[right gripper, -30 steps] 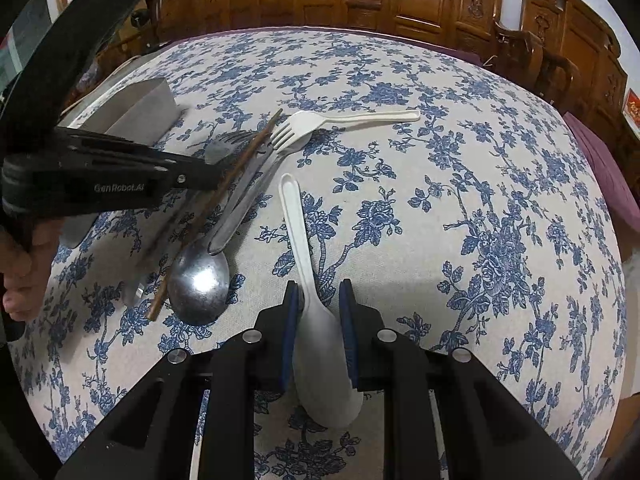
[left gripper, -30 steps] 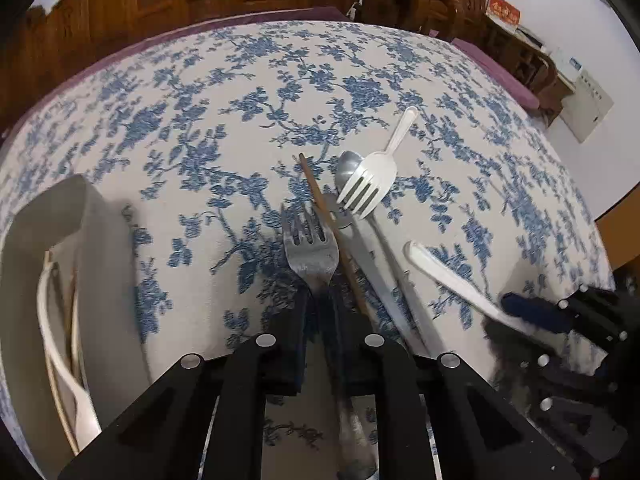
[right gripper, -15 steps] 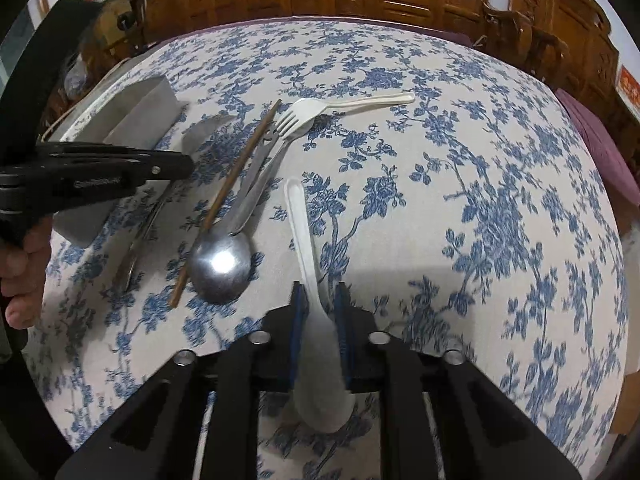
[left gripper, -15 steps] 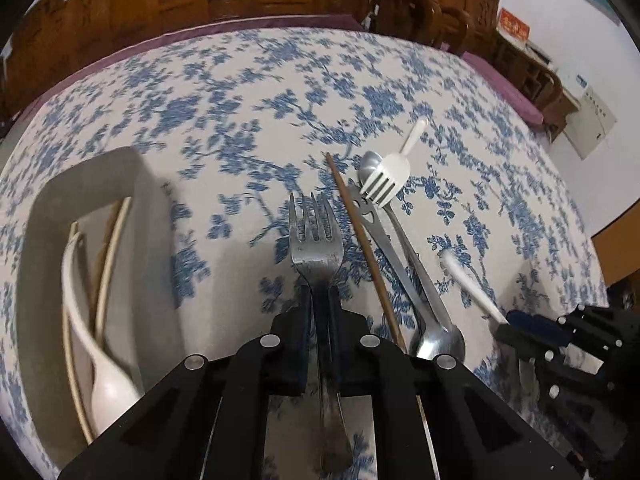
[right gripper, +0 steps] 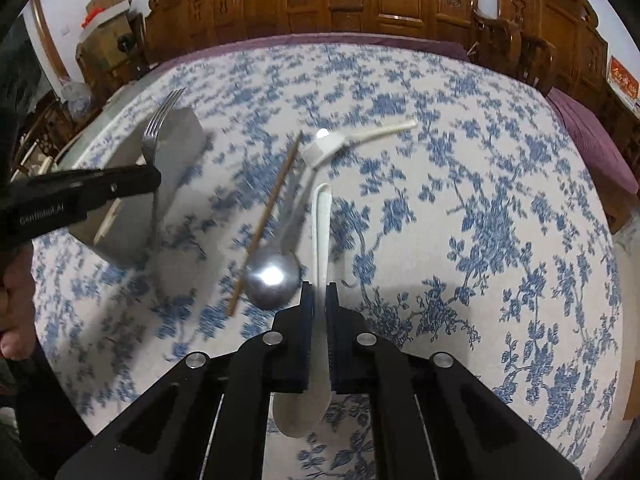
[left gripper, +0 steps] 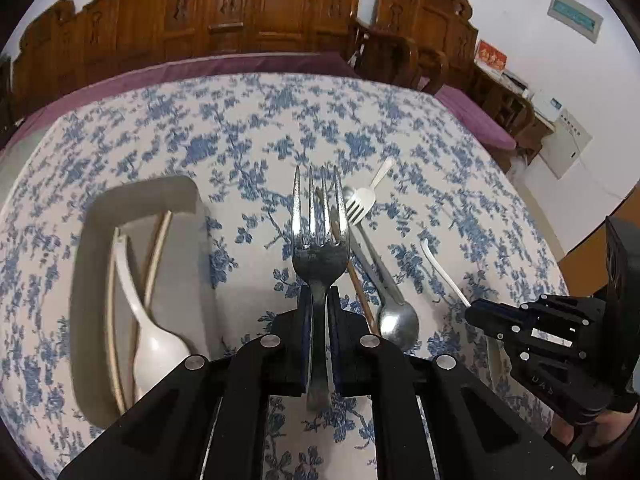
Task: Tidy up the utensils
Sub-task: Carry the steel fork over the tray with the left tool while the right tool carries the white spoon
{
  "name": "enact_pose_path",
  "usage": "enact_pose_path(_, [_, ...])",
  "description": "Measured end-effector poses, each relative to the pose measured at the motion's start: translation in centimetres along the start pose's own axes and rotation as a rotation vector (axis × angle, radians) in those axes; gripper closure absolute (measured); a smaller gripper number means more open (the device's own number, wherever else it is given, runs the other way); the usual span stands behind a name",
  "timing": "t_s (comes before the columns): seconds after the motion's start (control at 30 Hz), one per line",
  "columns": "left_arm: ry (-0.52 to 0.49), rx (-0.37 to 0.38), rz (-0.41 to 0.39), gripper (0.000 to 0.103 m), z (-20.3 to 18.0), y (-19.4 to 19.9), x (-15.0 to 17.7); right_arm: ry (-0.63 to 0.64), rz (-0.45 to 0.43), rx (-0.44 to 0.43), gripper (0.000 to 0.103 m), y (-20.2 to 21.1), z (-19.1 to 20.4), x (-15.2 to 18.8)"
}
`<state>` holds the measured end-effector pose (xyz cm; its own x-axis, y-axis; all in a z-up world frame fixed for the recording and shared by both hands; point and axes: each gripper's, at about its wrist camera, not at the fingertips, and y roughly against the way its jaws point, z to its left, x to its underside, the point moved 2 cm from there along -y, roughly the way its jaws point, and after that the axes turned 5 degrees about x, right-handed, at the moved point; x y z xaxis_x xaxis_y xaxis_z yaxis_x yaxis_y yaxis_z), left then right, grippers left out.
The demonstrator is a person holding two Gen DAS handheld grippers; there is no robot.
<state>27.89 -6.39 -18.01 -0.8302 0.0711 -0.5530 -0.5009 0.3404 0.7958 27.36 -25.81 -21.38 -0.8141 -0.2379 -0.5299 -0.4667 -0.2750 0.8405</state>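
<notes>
Over the table: both grippers loaded, sorting roughly half done.
Left gripper [left gripper: 319, 312] clamps metal fork [left gripper: 319, 236]; right gripper [right gripper: 319, 300] clamps white spoon [right gripper: 321, 220]. Tray [left gripper: 140, 196] holds a spoon and chopsticks; metal spoon [right gripper: 272, 276], plastic fork [right gripper: 332, 144], chopstick [right gripper: 268, 216] remain on cloth.

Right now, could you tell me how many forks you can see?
2: a metal fork clamped in the left gripper, and a white plastic fork lying on the tablecloth among the loose utensils. The tray may hide more.
</notes>
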Motion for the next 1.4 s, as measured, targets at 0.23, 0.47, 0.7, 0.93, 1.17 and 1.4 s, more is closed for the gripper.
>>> enact_pose_path(0.23, [-0.026, 0.032, -0.06, 0.103, -0.1, 2.0, 0.4, 0.03, -0.027, -0.011, 0.095, 1.5, 2.5, -0.6])
enact_pose_path(0.47, [-0.014, 0.049, -0.016, 0.103, 0.1, 0.4, 0.9, 0.02, -0.012, -0.001, 0.095, 1.3, 2.3, 0.4])
enact_pose_path(0.7, [-0.017, 0.038, 0.033, 0.103, -0.5, -3.0, -1.3, -0.021, -0.033, 0.002, 0.095, 2.1, -0.3, 0.9])
enact_pose_path(0.93, [-0.051, 0.046, 0.111, 0.089, -2.3, -8.0, -1.9, -0.055, -0.028, -0.017, 0.095, 2.2, -2.7, 2.2])
enact_pose_path(1.17, [-0.144, -0.013, 0.188, 0.076, -2.9, -11.2, -1.2, -0.056, -0.025, -0.023, 0.095, 2.1, -3.5, 3.0])
enact_pose_path(1.4, [-0.162, 0.006, 0.199, 0.095, -2.7, -11.2, -1.0, -0.047, -0.028, -0.031, 0.095, 2.1, -3.1, 2.6])
